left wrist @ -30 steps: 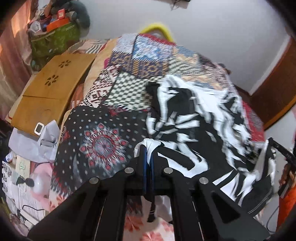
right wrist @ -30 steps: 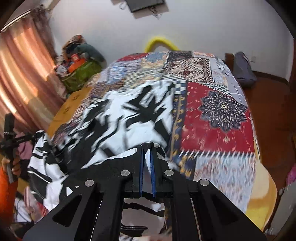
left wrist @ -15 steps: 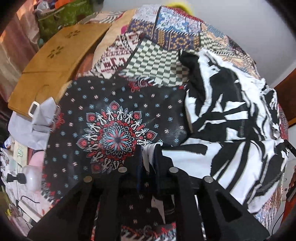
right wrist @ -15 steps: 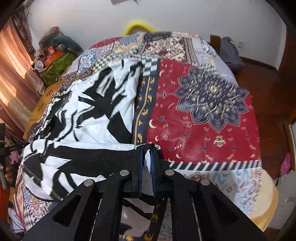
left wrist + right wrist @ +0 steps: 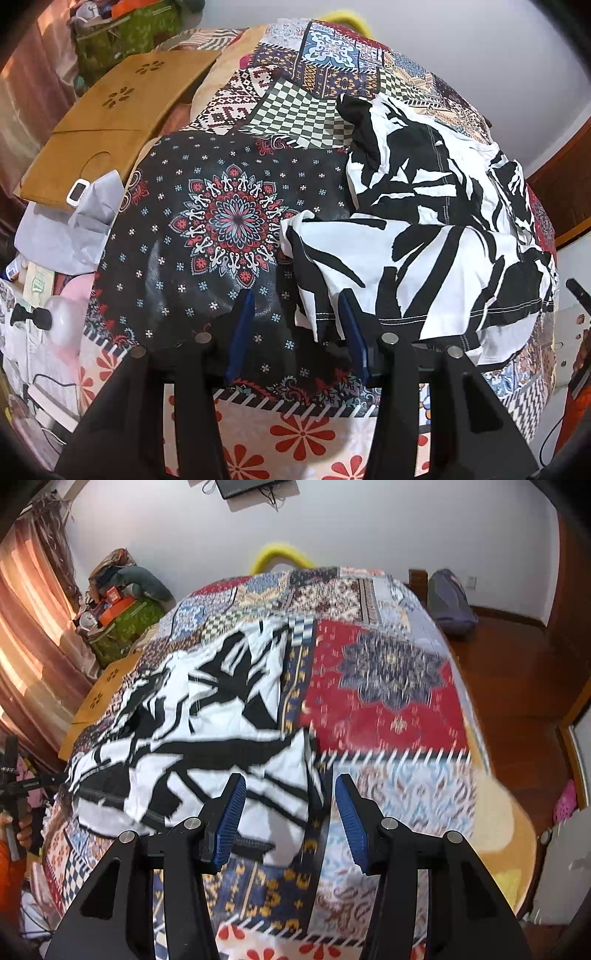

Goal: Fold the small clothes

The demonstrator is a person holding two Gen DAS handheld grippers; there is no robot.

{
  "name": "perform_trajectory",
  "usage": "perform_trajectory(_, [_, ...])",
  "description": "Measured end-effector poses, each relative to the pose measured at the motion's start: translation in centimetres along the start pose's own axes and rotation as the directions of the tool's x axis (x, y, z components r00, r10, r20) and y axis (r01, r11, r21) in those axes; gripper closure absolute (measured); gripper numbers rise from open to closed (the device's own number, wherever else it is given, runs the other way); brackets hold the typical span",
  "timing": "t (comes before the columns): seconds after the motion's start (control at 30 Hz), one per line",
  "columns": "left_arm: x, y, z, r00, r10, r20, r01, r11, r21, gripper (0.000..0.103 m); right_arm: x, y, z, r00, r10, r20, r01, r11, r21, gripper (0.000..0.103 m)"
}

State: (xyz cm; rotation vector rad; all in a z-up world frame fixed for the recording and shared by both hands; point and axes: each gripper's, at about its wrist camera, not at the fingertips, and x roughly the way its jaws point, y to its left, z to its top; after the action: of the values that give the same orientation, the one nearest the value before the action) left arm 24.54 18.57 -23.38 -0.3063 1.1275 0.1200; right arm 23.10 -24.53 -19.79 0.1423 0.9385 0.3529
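A black-and-white patterned garment point(image 5: 424, 229) lies spread on the patchwork bedspread point(image 5: 229, 221); it also shows in the right wrist view point(image 5: 207, 731). My left gripper point(image 5: 295, 332) is open and empty, just short of the garment's near left corner, which lies between its blue pads point(image 5: 242, 328). My right gripper point(image 5: 288, 812) is open and empty, over the garment's near right corner. The garment's near edge looks folded back on itself, with a stitched hem point(image 5: 461, 314) showing.
A wooden lap tray point(image 5: 118, 110) lies on the bed's left side, beside a grey cloth point(image 5: 74, 229). Cluttered bags point(image 5: 122, 613) stand at the left wall. A dark bag point(image 5: 450, 605) lies on the floor by the bed's far right. The bed's near edge is just below both grippers.
Both grippers were shut on the garment's corners and carried them down onto the bed. Now both have opened and let go, and the garment lies flat.
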Motion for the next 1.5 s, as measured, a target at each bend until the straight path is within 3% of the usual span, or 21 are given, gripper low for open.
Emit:
perform_trajectory(0.07, [0.4, 0.0, -0.2, 1.000, -0.015, 0.004, 0.015, 1.000, -0.012, 0.076, 0.7, 0.0, -0.9, 1.000, 0.019, -0.022, -0.018, 1.000, 0.018, 0.056])
perform_trajectory(0.13, [0.9, 0.0, -0.4, 0.998, -0.055, -0.016, 0.054, 0.998, -0.028, 0.089, 1.7, 0.1, -1.8, 0.998, 0.037, -0.054, -0.035, 0.999, 0.034, 0.056])
perform_trajectory(0.33, [0.4, -1.0, -0.8, 0.998, -0.057, 0.000, 0.057, 0.998, 0.008, 0.100, 3.2, 0.5, -3.8, 0.991, 0.089, -0.098, -0.084, 0.995, 0.057, 0.061])
perform_trajectory(0.37, [0.2, -1.0, -0.8, 0.998, -0.059, 0.006, 0.059, 0.998, 0.008, 0.100, 3.2, 0.6, -3.9, 0.992, 0.090, -0.091, -0.085, 0.995, 0.060, 0.066])
perform_trajectory(0.47, [-1.2, -1.1, -0.4, 0.997, -0.063, 0.044, 0.062, 0.998, 0.010, 0.101, 2.8, 0.6, -3.5, 0.990, 0.113, -0.080, -0.108, 0.992, 0.072, 0.092])
perform_trajectory(0.5, [-1.7, -1.1, -0.3, 0.996, -0.065, 0.057, 0.065, 0.998, 0.010, 0.101, 2.6, 0.6, -3.3, 0.990, 0.124, -0.074, -0.119, 0.990, 0.071, 0.095])
perform_trajectory(0.8, [-6.6, -2.4, 3.1, 0.977, -0.050, 0.208, 0.046, 0.999, 0.023, 0.102, -1.3, 2.8, 0.2, 0.991, 0.122, 0.045, -0.120, 0.992, -0.041, 0.099])
perform_trajectory(0.93, [-8.7, -4.0, 6.0, 0.956, -0.009, 0.292, -0.009, 0.998, 0.062, 0.102, -2.2, 3.5, 3.1, 0.987, 0.135, 0.082, -0.129, 0.989, -0.071, 0.100])
perform_trajectory(1.1, [-9.3, -5.7, 10.3, 0.939, 0.013, 0.343, -0.041, 0.996, 0.073, 0.102, -2.3, 4.6, 7.0, 0.985, 0.097, 0.144, -0.080, 0.989, -0.123, 0.100])
perform_trajectory(1.33, [-5.3, -6.7, 17.6, 0.928, 0.110, 0.355, -0.133, 0.990, 0.039, 0.102, 0.9, 3.9, 13.0, 0.984, -0.001, 0.181, 0.025, 0.991, -0.131, 0.100])
perform_trajectory(1.5, [1.5, -4.4, 21.8, 0.960, 0.119, 0.252, -0.117, 0.993, -0.025, 0.102, 6.3, 1.3, 16.0, 0.989, -0.072, 0.130, 0.083, 0.993, -0.079, 0.100])
